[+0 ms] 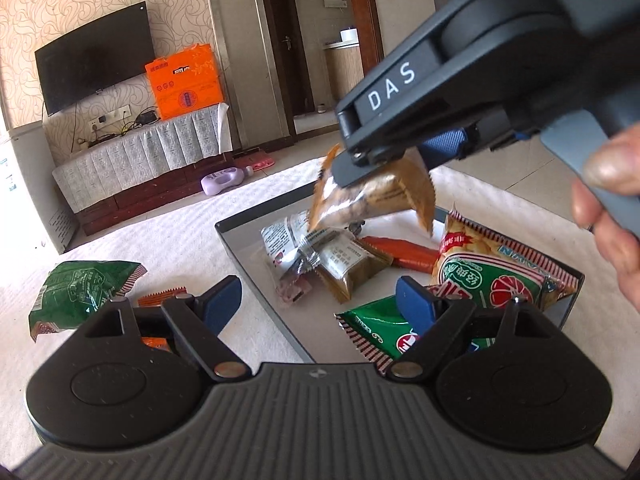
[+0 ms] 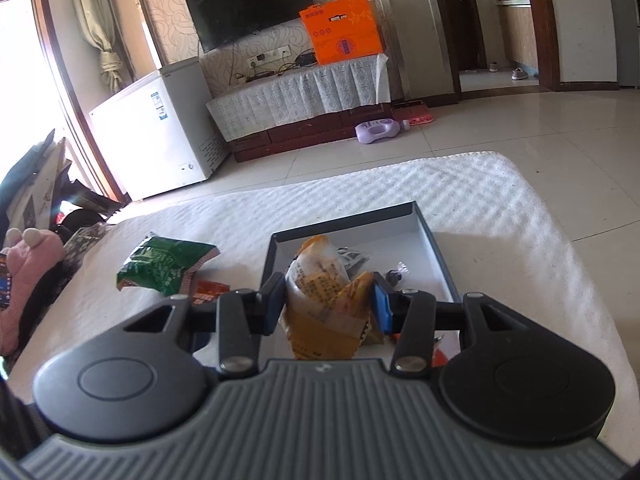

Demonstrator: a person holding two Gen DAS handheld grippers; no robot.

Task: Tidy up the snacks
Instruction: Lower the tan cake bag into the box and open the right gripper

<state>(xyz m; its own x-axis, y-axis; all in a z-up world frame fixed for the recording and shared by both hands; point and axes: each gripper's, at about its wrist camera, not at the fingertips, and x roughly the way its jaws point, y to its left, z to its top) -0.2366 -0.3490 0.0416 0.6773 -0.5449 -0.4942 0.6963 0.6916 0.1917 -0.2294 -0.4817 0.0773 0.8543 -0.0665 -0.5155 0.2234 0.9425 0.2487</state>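
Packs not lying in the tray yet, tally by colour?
Green pack: 1
Orange pack: 1
Tan pack, held in right gripper: 1
Total: 3

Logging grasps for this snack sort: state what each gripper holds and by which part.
The right gripper pinches the orange-brown snack packet across its middle, above the tray. The left gripper is open and holds nothing.

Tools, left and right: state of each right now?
Left tool: open, holding nothing, low over the near edge of the tray.
Right tool: closed on the tan snack packet, held above the tray.
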